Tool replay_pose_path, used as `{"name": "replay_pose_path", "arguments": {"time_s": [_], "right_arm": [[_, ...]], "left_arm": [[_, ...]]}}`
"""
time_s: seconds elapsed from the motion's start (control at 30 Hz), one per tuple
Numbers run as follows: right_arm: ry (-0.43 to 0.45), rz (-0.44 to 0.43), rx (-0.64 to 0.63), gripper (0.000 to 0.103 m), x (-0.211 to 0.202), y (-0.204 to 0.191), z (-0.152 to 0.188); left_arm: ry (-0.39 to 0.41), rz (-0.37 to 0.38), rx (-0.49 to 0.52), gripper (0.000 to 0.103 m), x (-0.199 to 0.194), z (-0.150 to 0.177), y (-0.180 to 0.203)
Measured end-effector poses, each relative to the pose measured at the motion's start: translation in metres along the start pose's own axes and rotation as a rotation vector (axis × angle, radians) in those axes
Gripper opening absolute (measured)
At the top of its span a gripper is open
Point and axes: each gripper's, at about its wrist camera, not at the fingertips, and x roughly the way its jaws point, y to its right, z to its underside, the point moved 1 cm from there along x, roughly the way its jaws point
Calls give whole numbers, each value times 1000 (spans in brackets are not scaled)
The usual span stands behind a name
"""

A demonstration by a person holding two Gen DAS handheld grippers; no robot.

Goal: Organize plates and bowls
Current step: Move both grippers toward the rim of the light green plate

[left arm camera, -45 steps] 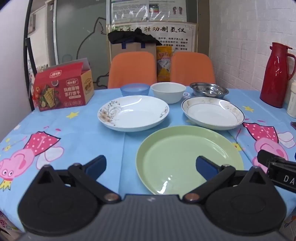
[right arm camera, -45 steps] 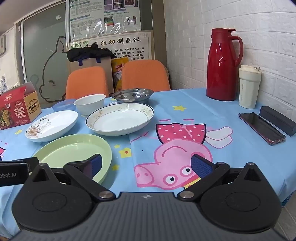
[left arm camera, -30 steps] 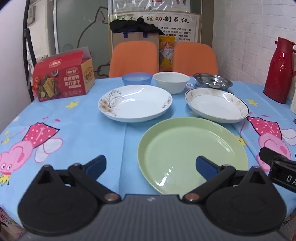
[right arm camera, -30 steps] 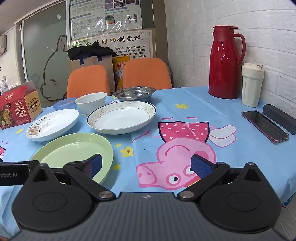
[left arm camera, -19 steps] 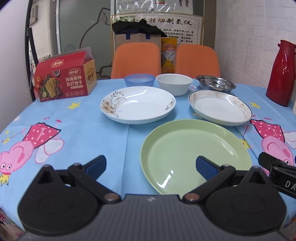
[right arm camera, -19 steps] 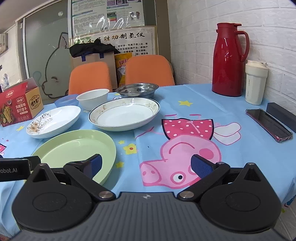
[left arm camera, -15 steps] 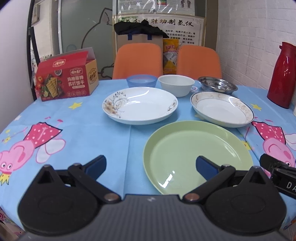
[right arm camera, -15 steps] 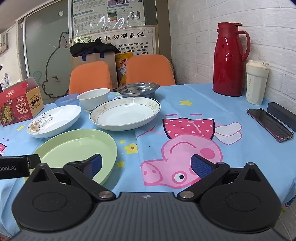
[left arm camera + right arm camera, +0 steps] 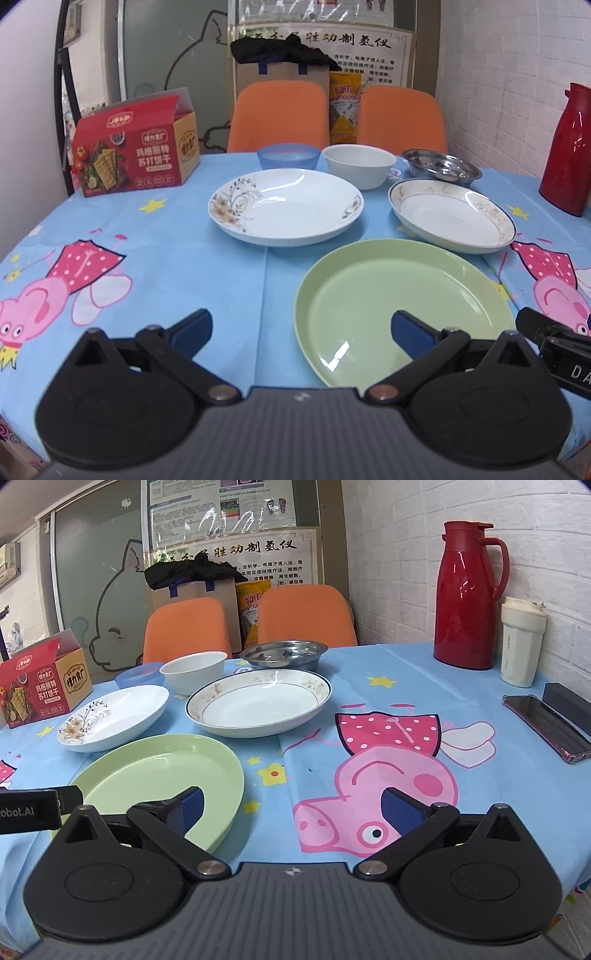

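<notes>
A green plate lies nearest me on the blue tablecloth; it also shows in the right wrist view. Behind it lie a white flowered plate and a white gold-rimmed plate. At the back stand a blue bowl, a white bowl and a steel bowl. My left gripper is open and empty over the green plate's near left edge. My right gripper is open and empty just right of the green plate.
A red cracker box stands at the back left. A red thermos, a white cup, a phone and a black case are on the right. Two orange chairs stand behind the table.
Both grippers have drifted slightly, so the dishes sit a little further right and lower in view. Nothing on the table has moved. Both grippers stay open.
</notes>
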Motion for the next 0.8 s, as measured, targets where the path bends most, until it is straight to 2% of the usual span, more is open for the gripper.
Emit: {"name": "replay_pose_path", "arguments": {"time_s": [0.8], "right_arm": [[-41, -6, -12, 103, 30, -9, -23]], "left_arm": [[-43, 0, 9, 103, 28, -22, 2]]}}
